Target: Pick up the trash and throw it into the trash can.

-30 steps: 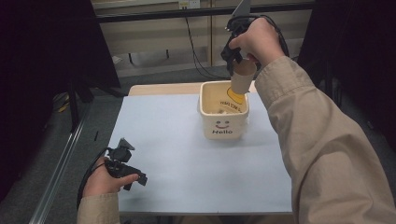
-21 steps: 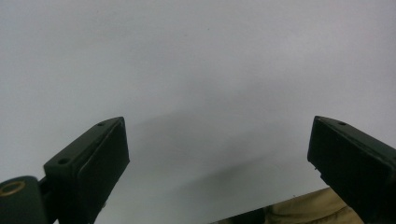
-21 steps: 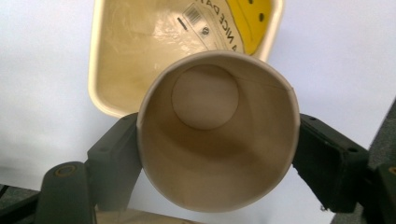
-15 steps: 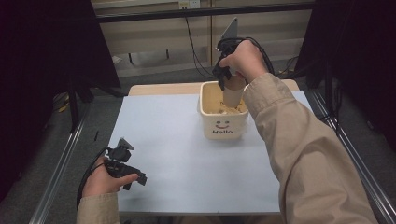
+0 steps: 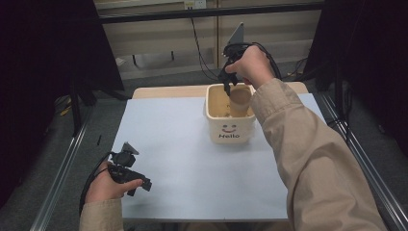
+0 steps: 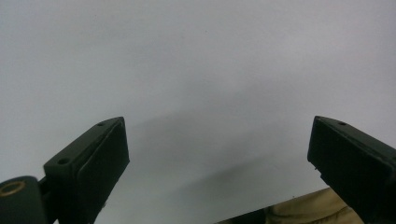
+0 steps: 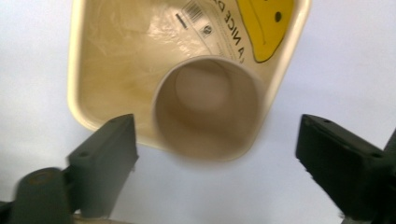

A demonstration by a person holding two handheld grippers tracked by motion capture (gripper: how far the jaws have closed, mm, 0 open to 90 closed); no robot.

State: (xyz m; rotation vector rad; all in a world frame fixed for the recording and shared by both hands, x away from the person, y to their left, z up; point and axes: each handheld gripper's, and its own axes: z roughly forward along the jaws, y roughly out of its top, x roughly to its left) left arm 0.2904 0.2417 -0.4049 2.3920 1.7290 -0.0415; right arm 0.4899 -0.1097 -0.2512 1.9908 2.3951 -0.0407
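High view: a cream square plastic bin with a printed smile and "Hello" [image 5: 230, 115] stands at the far right of the pale blue table mat [image 5: 183, 159]. A tan paper cup [image 5: 239, 101] stands upright inside it, against the wall on the person's right. The right gripper [image 5: 227, 89] hangs directly over the bin, pointing down, with its tips at the cup's rim. Its jaws have just been opening, with the cup between them. The left gripper [image 5: 139, 185] rests low at the near left corner of the mat, well apart from the bin.

Left gripper view: both black jaws stand wide apart over bare mat [image 6: 196, 70], nothing between them.

Right gripper view: looking straight down the cup [image 7: 208, 107]; its round mouth sits between the spread jaws, pads clear of the wall on both sides. The bin [image 7: 107, 56] surrounds it, a yellow printed label on its inner wall.

Judgement: the cup's long axis runs vertical, in line with the right gripper, so the release looks done and a straight lift should clear it. The right hand is by far the nearer.
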